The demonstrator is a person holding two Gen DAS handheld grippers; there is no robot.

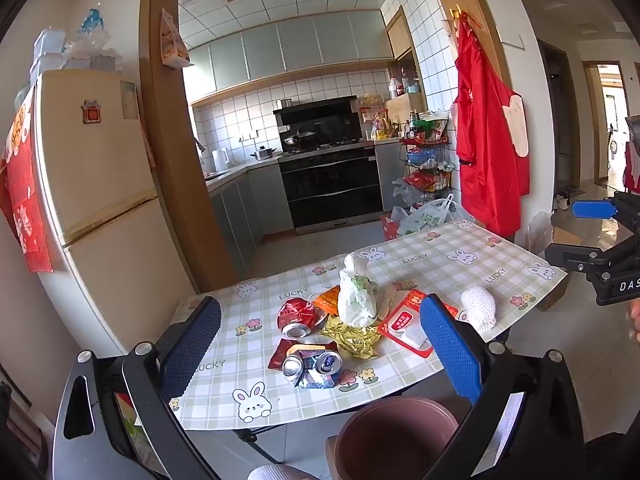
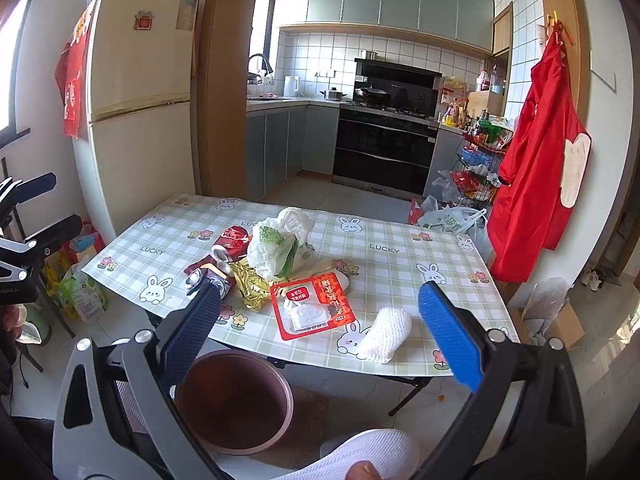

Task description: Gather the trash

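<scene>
Since the white foam net (image 2: 385,334) lies at the table's (image 2: 404,276) near right edge, long axis running away and right, my right gripper (image 2: 320,340) is nearer, above and short of it. Both grippers gape empty. Only the left gripper's (image 1: 320,344) view shows both crushed cans (image 1: 312,368) in full; the bin (image 2: 234,400) waits below.
</scene>
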